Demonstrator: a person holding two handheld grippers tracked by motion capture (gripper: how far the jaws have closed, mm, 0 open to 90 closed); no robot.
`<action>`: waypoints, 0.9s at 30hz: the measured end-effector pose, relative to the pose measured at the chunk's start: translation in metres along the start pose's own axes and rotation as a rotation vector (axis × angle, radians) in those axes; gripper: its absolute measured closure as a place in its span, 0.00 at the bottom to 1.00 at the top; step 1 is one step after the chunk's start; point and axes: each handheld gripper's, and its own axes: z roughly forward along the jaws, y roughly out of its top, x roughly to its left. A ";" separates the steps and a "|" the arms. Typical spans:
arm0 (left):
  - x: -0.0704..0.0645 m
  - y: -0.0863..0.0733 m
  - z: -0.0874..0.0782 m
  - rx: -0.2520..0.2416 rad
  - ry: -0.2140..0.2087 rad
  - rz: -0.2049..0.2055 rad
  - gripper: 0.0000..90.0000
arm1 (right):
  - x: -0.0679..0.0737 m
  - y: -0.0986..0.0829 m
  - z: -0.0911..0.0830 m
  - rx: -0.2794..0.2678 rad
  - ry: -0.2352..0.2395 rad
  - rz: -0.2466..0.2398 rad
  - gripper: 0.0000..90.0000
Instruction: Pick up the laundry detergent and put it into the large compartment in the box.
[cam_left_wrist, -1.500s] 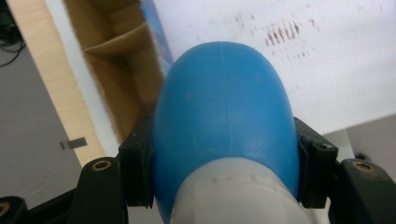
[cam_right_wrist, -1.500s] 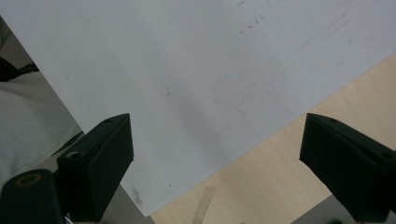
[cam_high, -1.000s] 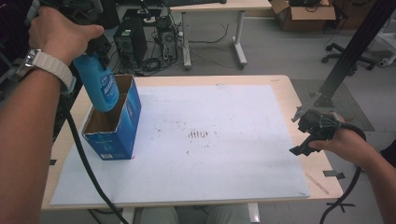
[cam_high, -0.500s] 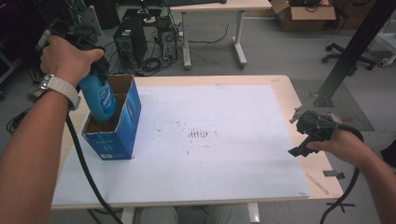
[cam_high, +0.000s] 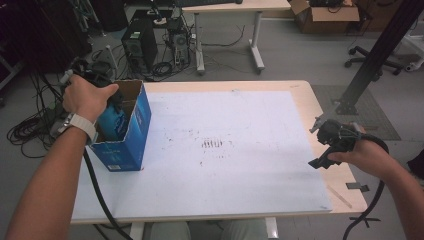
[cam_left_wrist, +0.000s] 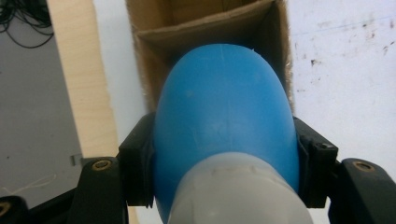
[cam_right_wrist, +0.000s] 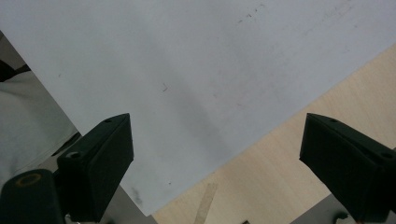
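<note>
The left gripper (cam_left_wrist: 224, 154) is clamped on a blue plastic bottle (cam_left_wrist: 224, 116) just below its grey cap end, its 2 jaws pressing opposite sides, and the bottle hangs partly inside the open blue cardboard box (cam_high: 131, 131). The bottle looks smooth, rounded and light, so it could slip or twist; the narrower shoulder near the cap seems the surest hold. The right gripper (cam_right_wrist: 215, 163) hovers well to the right of the box, jaws wide apart and holding nothing.
</note>
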 end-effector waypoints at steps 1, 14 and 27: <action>0.000 -0.001 0.005 -0.001 0.002 0.000 0.42 | 0.000 0.000 0.000 0.000 0.000 0.001 0.11; 0.000 -0.007 0.045 0.037 -0.021 0.008 0.42 | 0.000 -0.001 0.002 0.010 0.003 0.006 0.11; 0.004 -0.008 0.053 0.037 -0.038 -0.009 0.42 | 0.000 -0.002 0.005 0.012 0.006 0.007 0.11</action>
